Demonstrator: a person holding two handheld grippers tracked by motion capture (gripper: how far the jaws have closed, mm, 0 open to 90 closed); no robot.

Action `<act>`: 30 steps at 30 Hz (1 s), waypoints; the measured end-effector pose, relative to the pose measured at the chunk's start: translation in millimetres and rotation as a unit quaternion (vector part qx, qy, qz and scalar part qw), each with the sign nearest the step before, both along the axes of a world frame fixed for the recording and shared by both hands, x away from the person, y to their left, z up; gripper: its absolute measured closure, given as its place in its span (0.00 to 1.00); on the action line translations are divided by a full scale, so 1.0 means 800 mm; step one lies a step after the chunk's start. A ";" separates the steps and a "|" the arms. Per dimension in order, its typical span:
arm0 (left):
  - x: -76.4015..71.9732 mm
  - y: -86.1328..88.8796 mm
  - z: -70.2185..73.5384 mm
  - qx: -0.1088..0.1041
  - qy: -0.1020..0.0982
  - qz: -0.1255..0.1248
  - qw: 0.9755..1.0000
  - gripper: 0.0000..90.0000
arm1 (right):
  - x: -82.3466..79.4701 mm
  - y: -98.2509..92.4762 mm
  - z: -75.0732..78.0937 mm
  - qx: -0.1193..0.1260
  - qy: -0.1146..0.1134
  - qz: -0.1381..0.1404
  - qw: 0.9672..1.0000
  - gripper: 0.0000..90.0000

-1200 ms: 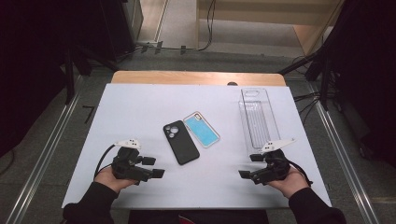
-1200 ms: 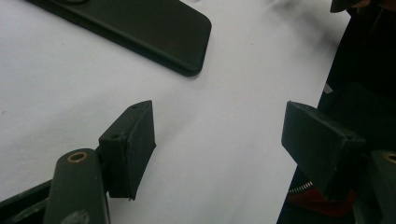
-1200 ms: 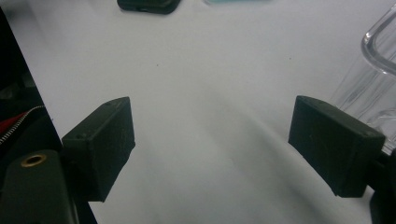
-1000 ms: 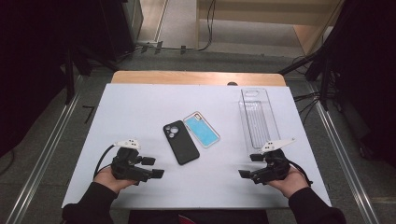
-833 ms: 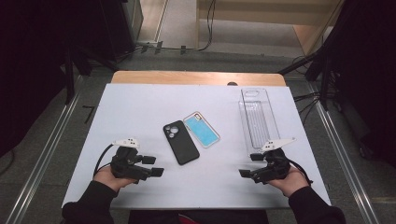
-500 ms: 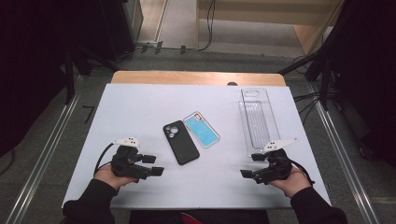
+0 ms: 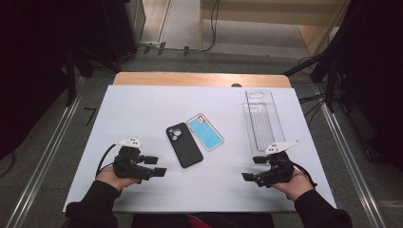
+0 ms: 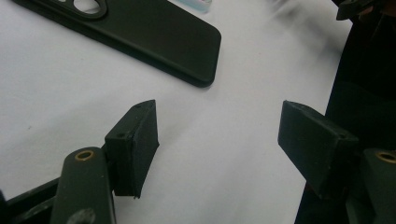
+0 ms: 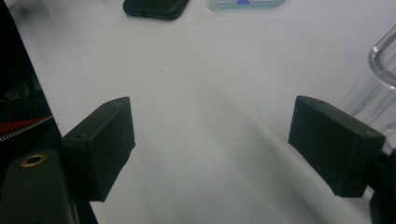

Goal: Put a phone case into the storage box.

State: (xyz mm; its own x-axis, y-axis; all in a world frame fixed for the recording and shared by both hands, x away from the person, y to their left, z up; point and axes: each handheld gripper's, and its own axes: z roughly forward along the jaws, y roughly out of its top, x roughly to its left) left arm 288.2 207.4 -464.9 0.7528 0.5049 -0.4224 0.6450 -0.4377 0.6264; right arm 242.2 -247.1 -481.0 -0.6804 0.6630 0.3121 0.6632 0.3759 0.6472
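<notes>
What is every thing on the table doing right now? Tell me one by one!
black phone case: lying flat, camera cutout at the far end, untouched.
blue phone: lying flat beside the black case, untouched.
clear tray: lying flat, nothing in it.
left gripper: open, holding nothing.
right gripper: open, holding nothing.

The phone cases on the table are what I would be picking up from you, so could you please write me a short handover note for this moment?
Left hand-held gripper: open, holding nothing, resting low on the table near its front edge, pointing toward the black phone case.
Right hand-held gripper: open, holding nothing, at the front right, just in front of the clear plastic tray.
Things: the black phone case and the blue phone case lie side by side at the middle of the table, edges close together. The tray looks empty.
Done: nothing handled yet.
Left: everything; likely start with the black case, nearest the left gripper.
</notes>
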 end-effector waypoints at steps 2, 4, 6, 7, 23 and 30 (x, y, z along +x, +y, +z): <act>0.000 0.000 0.001 -0.001 0.000 0.001 1.000 0.32 | 0.001 0.000 0.000 -0.001 0.000 -0.002 1.000 0.14; -0.001 -0.001 0.002 -0.001 0.000 0.003 1.000 0.32 | 0.001 0.000 0.001 -0.002 0.001 -0.002 1.000 0.14; -0.002 -0.001 0.001 0.001 -0.001 0.002 1.000 0.32 | -0.001 0.001 0.003 -0.001 -0.002 -0.003 1.000 0.14; -0.002 -0.002 0.001 0.001 0.000 0.002 1.000 0.32 | -0.001 0.001 0.003 -0.001 -0.002 -0.003 1.000 0.14; -0.001 0.000 0.003 -0.005 0.006 0.012 1.000 0.32 | 0.008 0.009 0.015 0.015 -0.002 -0.009 1.000 0.14; 0.000 0.000 0.005 -0.008 0.007 0.014 1.000 0.32 | 0.012 0.016 0.032 0.010 -0.014 -0.020 1.000 0.14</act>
